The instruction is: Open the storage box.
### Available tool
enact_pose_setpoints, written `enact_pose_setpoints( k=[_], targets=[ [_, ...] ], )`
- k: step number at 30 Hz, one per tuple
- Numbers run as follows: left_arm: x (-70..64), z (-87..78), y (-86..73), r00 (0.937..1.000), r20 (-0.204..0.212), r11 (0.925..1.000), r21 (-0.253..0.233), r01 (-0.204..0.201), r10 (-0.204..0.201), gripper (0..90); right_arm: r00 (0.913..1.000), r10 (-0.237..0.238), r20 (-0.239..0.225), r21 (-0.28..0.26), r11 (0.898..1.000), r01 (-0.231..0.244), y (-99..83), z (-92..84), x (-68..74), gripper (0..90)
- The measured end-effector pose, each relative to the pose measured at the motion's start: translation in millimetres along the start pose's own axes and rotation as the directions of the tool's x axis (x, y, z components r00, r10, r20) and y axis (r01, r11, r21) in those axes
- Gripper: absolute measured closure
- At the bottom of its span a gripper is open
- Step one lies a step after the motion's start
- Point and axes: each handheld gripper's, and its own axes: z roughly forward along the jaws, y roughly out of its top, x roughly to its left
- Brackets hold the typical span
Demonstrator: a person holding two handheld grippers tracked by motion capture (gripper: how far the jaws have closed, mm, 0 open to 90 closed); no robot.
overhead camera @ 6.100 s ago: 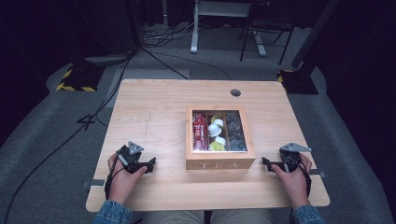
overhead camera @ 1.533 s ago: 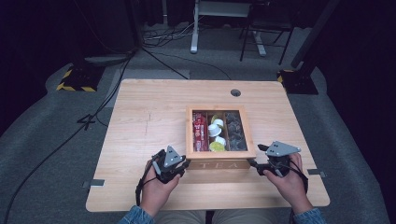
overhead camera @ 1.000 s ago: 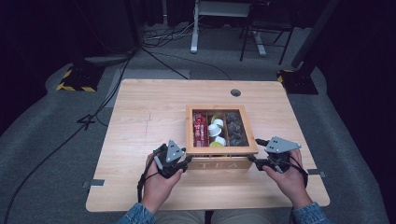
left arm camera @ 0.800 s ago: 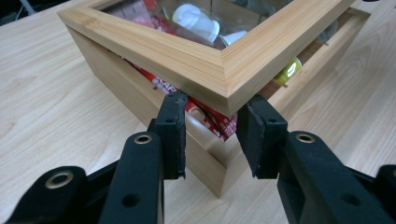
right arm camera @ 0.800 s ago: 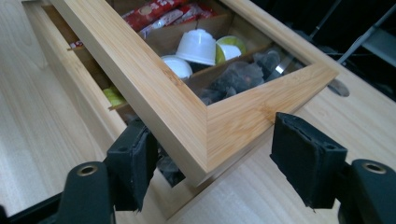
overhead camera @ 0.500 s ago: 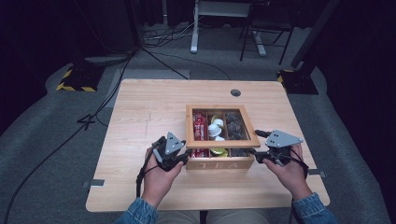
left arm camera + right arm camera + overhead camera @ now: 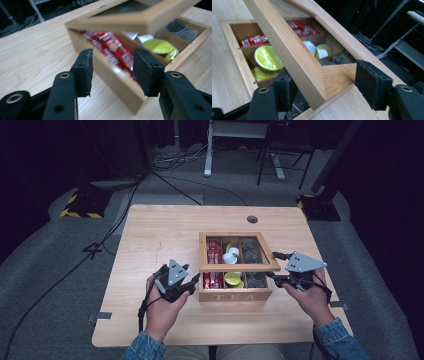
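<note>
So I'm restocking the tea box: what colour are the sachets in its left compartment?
Red with white lettering; the sachets show best in the left gripper view.

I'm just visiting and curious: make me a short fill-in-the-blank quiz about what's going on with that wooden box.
The word on the front of the box reads ____.
The lid is raised at its front edge, and the ____ tongs grip its corner.
The sachets in the box's left compartment are ____ in colour.
The left tongs straddle the box's corner with jaws ____.

Missing words: TEA; right; red; open

Probably lab: dark room, floor cables (image 7: 165, 167)
</note>
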Motion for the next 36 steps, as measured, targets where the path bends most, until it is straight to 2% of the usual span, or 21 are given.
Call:
enact_pose_setpoints(
  k=[6, 8, 10, 13, 22, 25, 28, 36],
  targets=[
    [15.1, -13.4, -16.1, 0.9983, -0.047, 0.9988, 0.033, 0.037, -0.035, 47.9, 0.9993, 0.015, -0.033, -0.031, 0.999, -0.016, 10.6, -1.7, -12.5, 42.5],
    [16.7, -15.2, -18.2, 0.9979, -0.057, 0.9985, 0.043, 0.035, -0.033, 46.7, 0.9992, 0.019, -0.036, -0.035, 0.999, -0.020, 12.0, -1.7, -14.1, 43.3],
    [18.3, -20.0, -24.2, 0.9954, -0.096, 0.9969, 0.077, 0.015, -0.008, 45.0, 0.9984, 0.020, -0.053, -0.043, 0.999, -0.023, 20.1, -2.4, -22.4, 47.4],
    [20.3, -22.7, -29.4, 0.9942, -0.108, 0.9947, 0.102, 0.007, 0.004, 43.2, 0.9973, 0.031, -0.067, -0.046, 0.998, -0.034, 26.5, -2.5, -29.9, 49.5],
    [36.4, -18.8, -51.8, 0.9939, -0.106, 0.9854, 0.164, 0.047, -0.030, 36.6, 0.9915, 0.079, -0.103, -0.061, 0.994, -0.086, 42.9, 1.9, -55.5, 52.3],
    [41.7, -15.3, -57.4, 0.9941, -0.102, 0.9827, 0.177, 0.053, -0.035, 34.9, 0.9870, 0.111, -0.116, -0.075, 0.990, -0.120, 46.6, 4.4, -64.8, 52.5],
    [48.4, -10.3, -64.8, 0.9938, -0.104, 0.9796, 0.192, 0.059, -0.039, 34.3, 0.9862, 0.121, -0.113, -0.077, 0.988, -0.130, 50.3, 6.4, -70.6, 53.1],
    [63.5, 4.5, -86.5, 0.9927, -0.103, 0.9632, 0.254, 0.087, -0.063, 32.9, 0.9868, 0.133, -0.092, -0.078, 0.987, -0.140, 62.0, 13.0, -86.5, 55.5]
  ],
)
